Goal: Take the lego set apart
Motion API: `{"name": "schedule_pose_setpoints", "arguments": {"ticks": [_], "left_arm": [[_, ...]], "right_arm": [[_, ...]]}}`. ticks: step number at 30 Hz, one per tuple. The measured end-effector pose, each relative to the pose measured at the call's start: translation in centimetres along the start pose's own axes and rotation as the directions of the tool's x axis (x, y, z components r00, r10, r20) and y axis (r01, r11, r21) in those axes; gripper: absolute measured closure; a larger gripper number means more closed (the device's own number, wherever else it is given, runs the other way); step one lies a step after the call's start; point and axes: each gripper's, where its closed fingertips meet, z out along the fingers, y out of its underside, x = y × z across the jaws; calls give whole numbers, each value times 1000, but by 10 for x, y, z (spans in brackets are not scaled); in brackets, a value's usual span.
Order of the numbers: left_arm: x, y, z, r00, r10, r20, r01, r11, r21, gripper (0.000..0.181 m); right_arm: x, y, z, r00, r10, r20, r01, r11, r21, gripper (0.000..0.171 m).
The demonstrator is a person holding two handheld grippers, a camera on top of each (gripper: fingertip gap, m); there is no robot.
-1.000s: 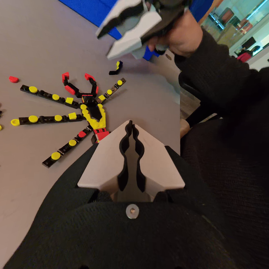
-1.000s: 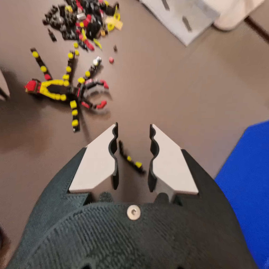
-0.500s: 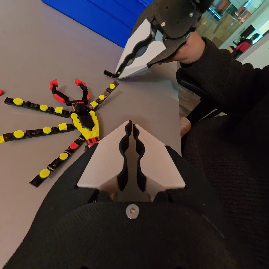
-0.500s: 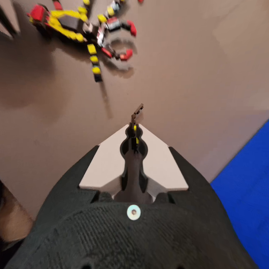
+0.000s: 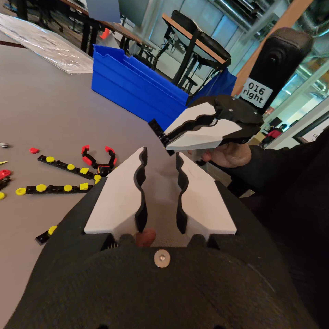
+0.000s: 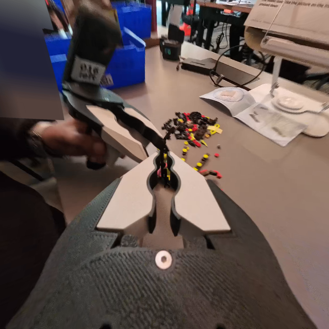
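A black, yellow and red lego spider [image 5: 102, 170] lies on the grey table [image 5: 53, 110], its body partly hidden behind my left finger. Two of its black legs with yellow studs [image 5: 58, 187] stretch out to the left. My right gripper [image 6: 162, 154] is shut on a detached black leg strip [image 6: 167, 134] with yellow studs and holds it in the air. The strip sticks out past its tips, also in the left wrist view [image 5: 156, 128]. My left gripper [image 5: 161, 154] is open and empty, its tips just below the right gripper [image 5: 166, 144] and close to the strip.
A pile of loose lego pieces [image 6: 194, 126] lies mid-table with an open booklet [image 6: 249, 110] beyond it. A blue bin [image 5: 135, 85] stands at the table's far side. A white lamp base [image 6: 288, 106] is at the right. A small red piece [image 5: 34, 150] lies apart.
My right gripper closed on the leg strip on the table and lifted it toward my left gripper. My left gripper opened and rose from the spider to meet it.
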Motion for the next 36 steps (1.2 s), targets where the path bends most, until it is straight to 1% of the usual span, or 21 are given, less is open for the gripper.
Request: {"name": "schedule_pose_setpoints", "arguments": {"ticks": [2, 4, 6, 8, 9, 11, 12, 13, 16, 17, 22, 25, 26, 28, 30, 31, 32, 34, 35, 36], "left_arm": [[3, -2, 0, 1000, 18, -9, -18, 1000, 8, 145], [7, -2, 1, 999, 33, -20, -33, 999, 4, 142], [12, 0, 2, 998, 44, -43, -45, 999, -7, 139], [13, 1, 3, 998, 23, -54, -24, 1000, -14, 134], [11, 1, 4, 999, 9, -48, -10, 1000, -8, 135], [9, -2, 2, 999, -3, -43, 3, 1000, 16, 143], [9, -2, 1, 999, 2, -48, -2, 1000, 11, 154], [13, -2, 1, 997, 10, -72, -9, 1000, 8, 173], [18, -3, -1, 994, 26, -102, -25, 1000, 6, 176], [17, -3, -1, 995, 35, -91, -34, 999, 5, 176], [0, -10, -13, 996, 92, 10, -92, 996, 7, 179], [-11, -14, -21, 979, 188, 83, -187, 982, -20, 180], [-14, -12, -22, 967, 232, 102, -228, 973, -46, 180], [-16, -6, -21, 931, 345, 120, -331, 936, -118, 179], [-15, 6, -18, 872, 478, 106, -448, 866, -221, 179], [-16, 9, -17, 833, 542, 113, -502, 825, -260, 179], [-15, 12, -16, 797, 593, 114, -546, 788, -286, 179], [-12, 18, -13, 745, 660, 103, -603, 730, -321, 179], [-11, 21, -11, 727, 680, 97, -619, 709, -338, 178], [-10, 23, -10, 717, 692, 90, -629, 697, -345, 178]], "right_arm": [[-5, -12, -3, 975, 193, 105, -203, 974, 97, 166], [-6, -23, -6, 915, 339, 218, -377, 910, 170, 167], [-7, -26, -6, 859, 415, 299, -477, 860, 179, 167], [-8, -28, -5, 825, 448, 345, -527, 831, 181, 167], [-10, -29, -5, 814, 455, 361, -541, 820, 186, 167], [-11, -31, -4, 811, 455, 368, -546, 814, 198, 167], [-9, -31, -3, 814, 455, 361, -545, 813, 206, 165], [-9, -30, -3, 818, 452, 356, -541, 816, 205, 165], [-9, -31, -4, 805, 450, 387, -551, 809, 205, 165], [-9, -29, -5, 800, 450, 397, -553, 810, 195, 165], [-2, -16, -6, 826, 429, 366, -506, 850, 145, 166], [0, -13, -6, 847, 403, 345, -471, 871, 140, 159], [-1, -13, -6, 850, 396, 348, -465, 874, 140, 154], [-2, -13, -7, 849, 390, 357, -459, 879, 130, 143], [-6, -9, -10, 827, 393, 402, -461, 883, 86, 130], [-7, -5, -12, 814, 406, 416, -466, 883, 49, 130], [-8, -1, -14, 802, 415, 430, -466, 885, 15, 132], [-6, 2, -17, 786, 431, 443, -475, 880, -14, 142], [-5, 3, -18, 782, 434, 447, -477, 879, -18, 154], [-5, 4, -19, 781, 431, 452, -474, 880, -22, 161]]}}
